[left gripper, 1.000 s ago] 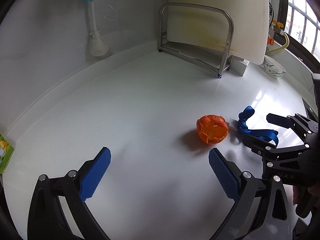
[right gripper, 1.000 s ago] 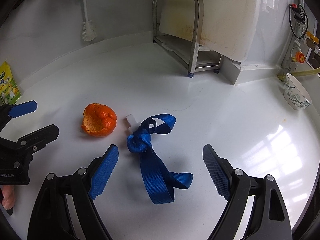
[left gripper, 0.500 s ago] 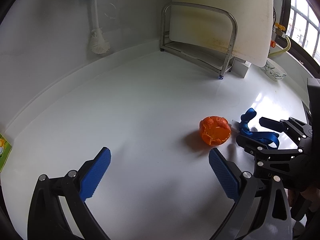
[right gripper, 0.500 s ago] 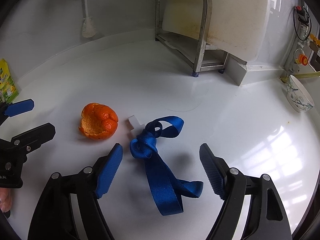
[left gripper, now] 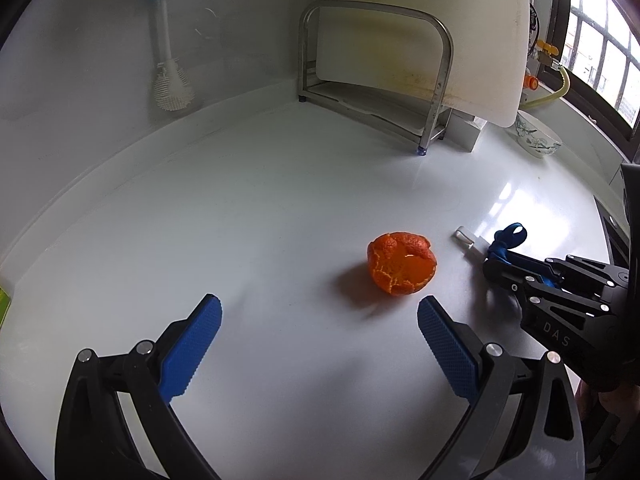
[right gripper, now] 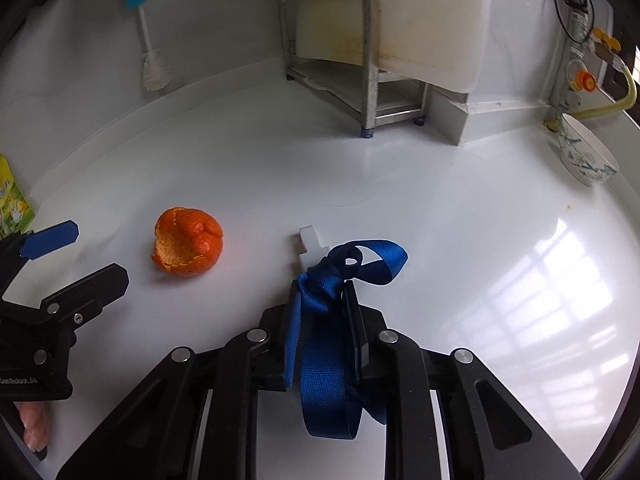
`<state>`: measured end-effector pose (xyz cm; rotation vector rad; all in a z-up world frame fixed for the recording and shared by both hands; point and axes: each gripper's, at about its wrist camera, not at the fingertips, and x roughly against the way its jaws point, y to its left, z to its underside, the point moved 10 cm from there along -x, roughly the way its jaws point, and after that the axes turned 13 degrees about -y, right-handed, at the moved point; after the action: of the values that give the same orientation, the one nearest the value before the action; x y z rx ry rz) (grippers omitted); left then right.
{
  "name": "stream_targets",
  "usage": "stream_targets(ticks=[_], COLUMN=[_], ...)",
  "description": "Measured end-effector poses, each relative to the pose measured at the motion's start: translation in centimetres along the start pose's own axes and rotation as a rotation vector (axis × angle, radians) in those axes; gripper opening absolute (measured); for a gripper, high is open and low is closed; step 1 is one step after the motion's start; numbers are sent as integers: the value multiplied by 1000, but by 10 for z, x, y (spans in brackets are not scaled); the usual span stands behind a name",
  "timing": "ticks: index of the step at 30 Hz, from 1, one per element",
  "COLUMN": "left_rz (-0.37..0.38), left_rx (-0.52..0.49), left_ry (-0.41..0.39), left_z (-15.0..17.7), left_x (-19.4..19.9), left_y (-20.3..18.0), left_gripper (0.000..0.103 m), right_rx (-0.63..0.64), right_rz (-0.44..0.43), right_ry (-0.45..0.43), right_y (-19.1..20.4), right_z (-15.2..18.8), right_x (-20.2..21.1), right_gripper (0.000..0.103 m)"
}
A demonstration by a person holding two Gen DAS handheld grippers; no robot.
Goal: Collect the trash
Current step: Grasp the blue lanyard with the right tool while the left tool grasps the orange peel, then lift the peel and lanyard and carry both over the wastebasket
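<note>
An orange peel (left gripper: pixel 401 263) lies on the white counter (left gripper: pixel 260 200), just ahead of my open left gripper (left gripper: pixel 318 322) and toward its right finger. It also shows in the right wrist view (right gripper: pixel 188 247), left of centre. My right gripper (right gripper: pixel 322 296) is shut on a knotted blue strap (right gripper: pixel 326 344) with a small white clip (right gripper: pixel 310 245) at its far end. In the left wrist view the right gripper (left gripper: pixel 490 270) sits right of the peel, with the strap's loop (left gripper: pixel 510 238) poking past it.
A steel rack (left gripper: pixel 376 80) with a white cutting board (left gripper: pixel 424 28) stands at the back. A brush (left gripper: pixel 168 60) hangs on the wall. A patterned bowl (right gripper: pixel 584 156) sits at the right. A green packet (right gripper: pixel 12 200) is at the left edge.
My right gripper moved forward over the blue strap and closed on it. My left gripper stayed open and shifted slightly toward the peel.
</note>
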<state>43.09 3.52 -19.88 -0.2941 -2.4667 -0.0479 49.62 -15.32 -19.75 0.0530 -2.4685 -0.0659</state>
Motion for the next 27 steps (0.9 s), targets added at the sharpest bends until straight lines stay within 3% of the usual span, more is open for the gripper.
stream_targets(ticks=[6, 9, 19, 26, 27], left_rz=[35, -15, -28, 15, 20], left_rx=[4, -6, -29, -22, -23], left_ry=[26, 45, 67, 43, 43], left_z=[2, 3, 4, 2, 2], left_x=[-22, -36, -52, -43, -40], left_y=[-24, -26, -37, -44, -46], left_gripper=[97, 97, 94, 39, 37], right_rx=[-123, -141, -183, -198, -202], right_rz=[34, 51, 62, 58, 59], right_ry=[-37, -58, -75, -76, -75], right_y=[-26, -30, -31, -24, -24], right_z=[2, 3, 16, 23, 24], right_x=[26, 40, 61, 74, 76], right_gripper=[19, 19, 19, 19, 19])
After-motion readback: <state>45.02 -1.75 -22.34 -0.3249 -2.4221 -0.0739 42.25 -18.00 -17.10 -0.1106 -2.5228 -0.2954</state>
